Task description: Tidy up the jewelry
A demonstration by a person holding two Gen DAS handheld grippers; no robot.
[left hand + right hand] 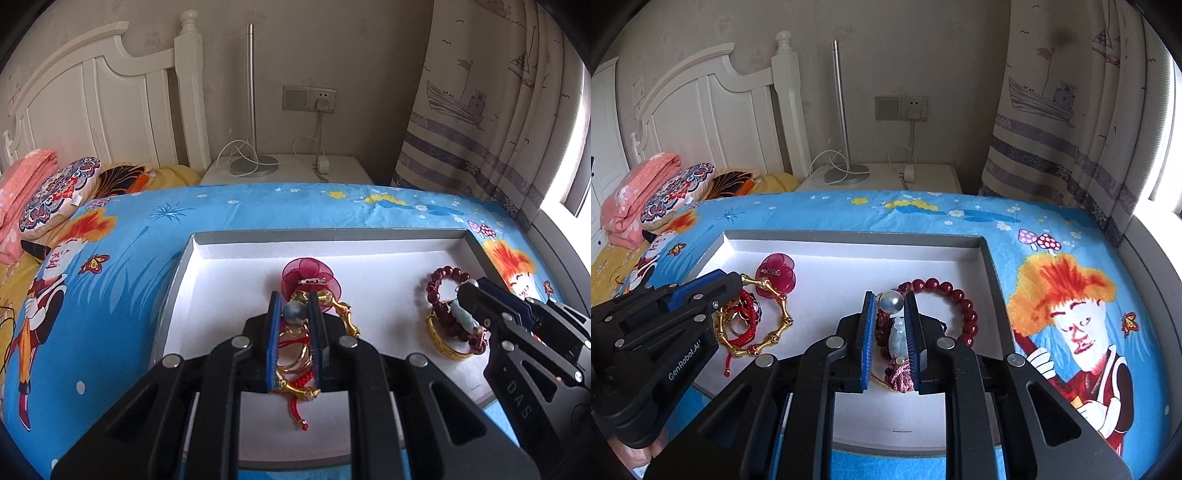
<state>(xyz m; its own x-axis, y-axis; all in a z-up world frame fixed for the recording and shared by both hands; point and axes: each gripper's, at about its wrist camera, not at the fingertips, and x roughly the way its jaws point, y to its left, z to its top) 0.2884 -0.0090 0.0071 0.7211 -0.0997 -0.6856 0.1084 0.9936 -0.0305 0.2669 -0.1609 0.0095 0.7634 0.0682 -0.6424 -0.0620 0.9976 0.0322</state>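
A shallow white tray with grey rim (pixel 229 266) (pixel 849 266) lies on the blue bed cover. In the left wrist view my left gripper (pixel 294 301) is closed on a grey pearl (pixel 293 313), above a pile of gold bangles and red cord (pixel 295 363), with a red flower brooch (pixel 308 278) just beyond. In the right wrist view my right gripper (pixel 891 301) is closed on a pearl and pale jade pendant piece (pixel 897 332), over a red bead bracelet (pixel 955 301) and gold bangle. Each gripper shows in the other's view, the right one (pixel 467 286) and the left one (pixel 737 277).
The tray sits on a bed with a blue cartoon cover (pixel 1071 295). Pillows and a pink blanket (pixel 26 192) lie at the left by the white headboard. A nightstand with a lamp base and cables (pixel 255 166) stands beyond the bed; a curtain (pixel 480 110) hangs right.
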